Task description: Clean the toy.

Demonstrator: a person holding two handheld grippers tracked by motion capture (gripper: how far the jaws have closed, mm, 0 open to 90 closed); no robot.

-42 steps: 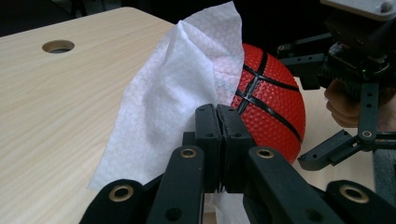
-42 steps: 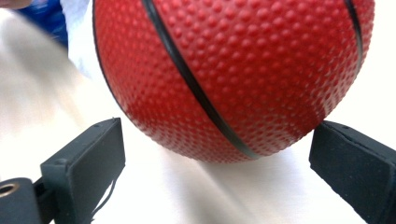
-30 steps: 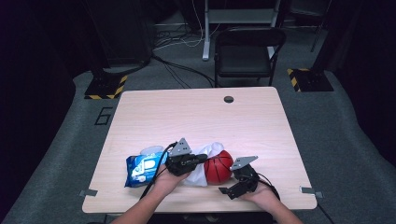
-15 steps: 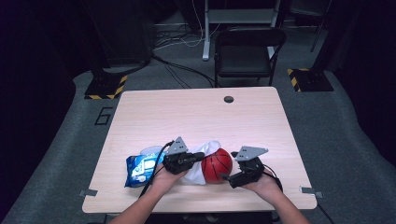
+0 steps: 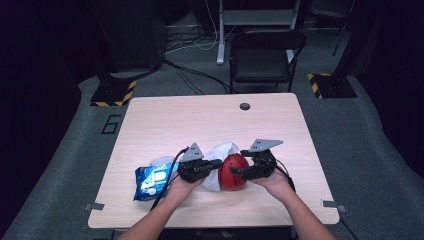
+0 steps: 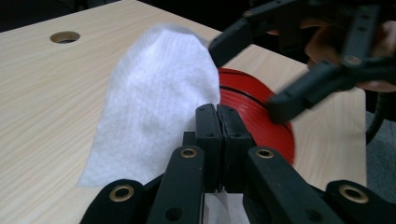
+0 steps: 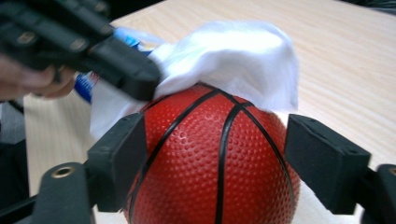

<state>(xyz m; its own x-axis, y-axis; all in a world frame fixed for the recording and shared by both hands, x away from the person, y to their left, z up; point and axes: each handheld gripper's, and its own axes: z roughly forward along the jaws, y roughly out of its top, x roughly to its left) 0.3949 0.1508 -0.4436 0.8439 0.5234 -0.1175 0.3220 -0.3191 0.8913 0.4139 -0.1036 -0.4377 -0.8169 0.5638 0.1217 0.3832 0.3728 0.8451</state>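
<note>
Basketball (image 5: 234, 171), small and red, sits near the front edge of the counter (image 5: 200, 115) with a white wipe (image 5: 220, 152) draped over its top and far side. The work in hand looks like wiping the ball clean.

The left claw (image 5: 215, 163) is clenched on the wipe: in the left gripper view its jaws stand pressed flat together with the white sheet (image 6: 154, 93) pinched at their base, and the sheet rises from there over the ball (image 6: 254, 114). The right claw (image 5: 239, 170) has just been closing, and in the right gripper view its two pads flank the ball (image 7: 215, 163). The left pad looks to be against the rubber, the right pad appears a little off it, so I judge the grip not yet made; the ball is between the jaws but not squeezed.

As to progress, the wipe is out of its blue pack (image 5: 151, 180), which lies to the left of the ball, and it is laid on the ball. Steadying the ball looks nearly done. Most of the rubbing seems left to do: the near face of the ball shows bare in the right gripper view.

Room is good behind: the far half of the counter is bare apart from a small cable hole (image 5: 244, 106). The front edge is close under both hands, so a nudged ball could roll off toward the person. The pack crowds the left side.
</note>
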